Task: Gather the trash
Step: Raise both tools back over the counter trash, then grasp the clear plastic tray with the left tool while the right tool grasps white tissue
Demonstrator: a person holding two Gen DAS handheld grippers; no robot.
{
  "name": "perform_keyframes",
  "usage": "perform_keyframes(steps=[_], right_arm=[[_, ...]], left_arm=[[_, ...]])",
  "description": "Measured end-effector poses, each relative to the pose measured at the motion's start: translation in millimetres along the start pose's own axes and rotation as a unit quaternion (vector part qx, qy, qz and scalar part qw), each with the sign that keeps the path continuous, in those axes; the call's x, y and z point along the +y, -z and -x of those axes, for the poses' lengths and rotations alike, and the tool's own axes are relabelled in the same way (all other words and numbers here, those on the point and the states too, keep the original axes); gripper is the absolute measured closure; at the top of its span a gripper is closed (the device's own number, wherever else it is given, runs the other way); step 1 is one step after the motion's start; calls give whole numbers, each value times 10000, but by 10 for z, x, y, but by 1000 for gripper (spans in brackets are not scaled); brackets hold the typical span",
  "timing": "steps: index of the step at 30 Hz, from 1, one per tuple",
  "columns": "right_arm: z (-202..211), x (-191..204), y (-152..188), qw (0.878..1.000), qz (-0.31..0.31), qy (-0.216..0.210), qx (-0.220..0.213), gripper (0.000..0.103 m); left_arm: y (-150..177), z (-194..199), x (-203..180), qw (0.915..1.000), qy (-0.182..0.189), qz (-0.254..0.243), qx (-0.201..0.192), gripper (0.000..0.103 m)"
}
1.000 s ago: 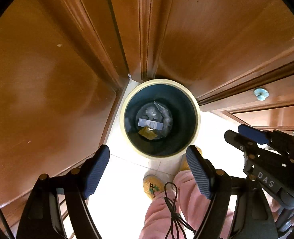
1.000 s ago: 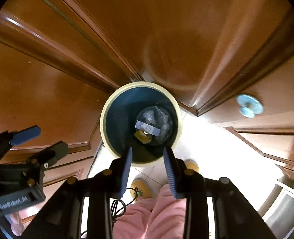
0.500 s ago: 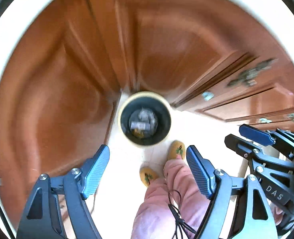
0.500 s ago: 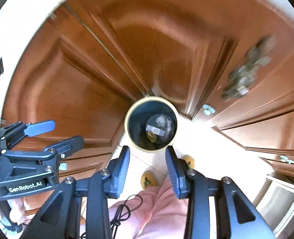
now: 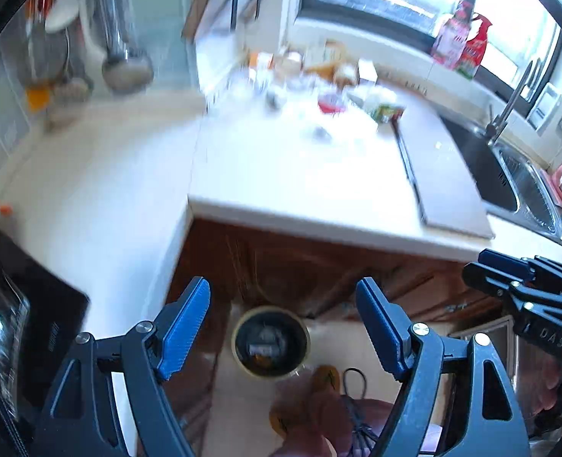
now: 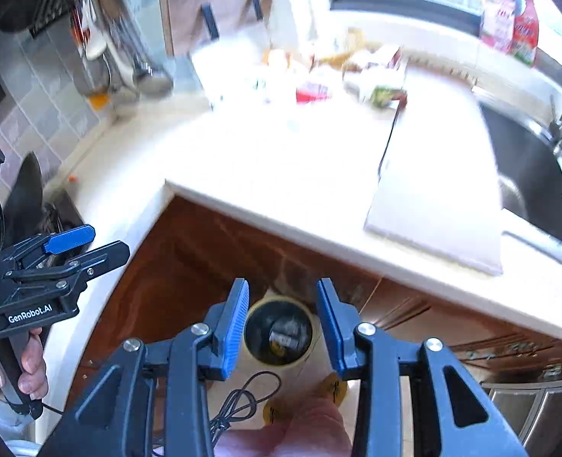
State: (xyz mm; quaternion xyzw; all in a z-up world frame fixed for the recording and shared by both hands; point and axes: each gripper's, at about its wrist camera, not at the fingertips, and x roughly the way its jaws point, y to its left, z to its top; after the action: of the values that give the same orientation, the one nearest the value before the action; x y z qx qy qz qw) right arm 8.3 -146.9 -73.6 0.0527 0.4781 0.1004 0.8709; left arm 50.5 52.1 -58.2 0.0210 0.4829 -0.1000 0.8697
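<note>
Both grippers empty, left gripper (image 5: 283, 331) fingers wide apart, right gripper (image 6: 283, 323) fingers partly apart. Blurry litter (image 5: 330, 103) at the tabletop's (image 5: 300, 182) far edge; a rushed grab could knock it around.

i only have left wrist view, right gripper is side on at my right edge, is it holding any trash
Observer: No. In the right wrist view the right gripper is open and empty. The trash bin on the floor shows through the gap between its pads.
Operator: ok and whats behind the left gripper, cant see that from here
Observer: A bare hand wraps the handle of the left gripper, and the gripper's body carries a GenRobot.AI label.
</note>
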Motion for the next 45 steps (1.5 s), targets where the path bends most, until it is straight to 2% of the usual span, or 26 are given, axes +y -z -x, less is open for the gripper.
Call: perform_keyframes(steps=[6, 9, 16, 25, 33, 36, 42, 45], right_arm=[[265, -85, -273, 9996, -17, 87, -260, 66], [302, -133, -390, 9994, 57, 166, -282, 66], [85, -300, -902, 9992, 289, 181, -207, 66], [-653, -802, -1690, 9998, -44, -77, 194, 66], [-1260, -1364, -2268, 9985, -377, -13, 390, 65], [-1452, -1551, -2422, 9974, -625, -35, 354, 52], [-1825, -1790, -2604, 9942, -980, -249, 367, 49], [-2000, -1818, -2653, 9943, -930, -323, 399, 49]], left_arm=[[-279, 337, -205, 9984, -101, -299, -463, 22], [-406, 366, -235, 9972, -172, -428, -590, 21], [-795, 74, -254, 9960, -400, -488, -636, 21], [-1448, -891, -355, 9989, -332, -330, -19, 21], [-1926, -1957, -672, 9975, -70, 115, 700, 21], [-2041, -2236, -696, 9955, -37, 391, 858, 21], [-2148, -2625, -592, 9883, 104, 941, 1194, 37], [-2140, -2745, -561, 9855, 122, 1056, 1326, 37]])
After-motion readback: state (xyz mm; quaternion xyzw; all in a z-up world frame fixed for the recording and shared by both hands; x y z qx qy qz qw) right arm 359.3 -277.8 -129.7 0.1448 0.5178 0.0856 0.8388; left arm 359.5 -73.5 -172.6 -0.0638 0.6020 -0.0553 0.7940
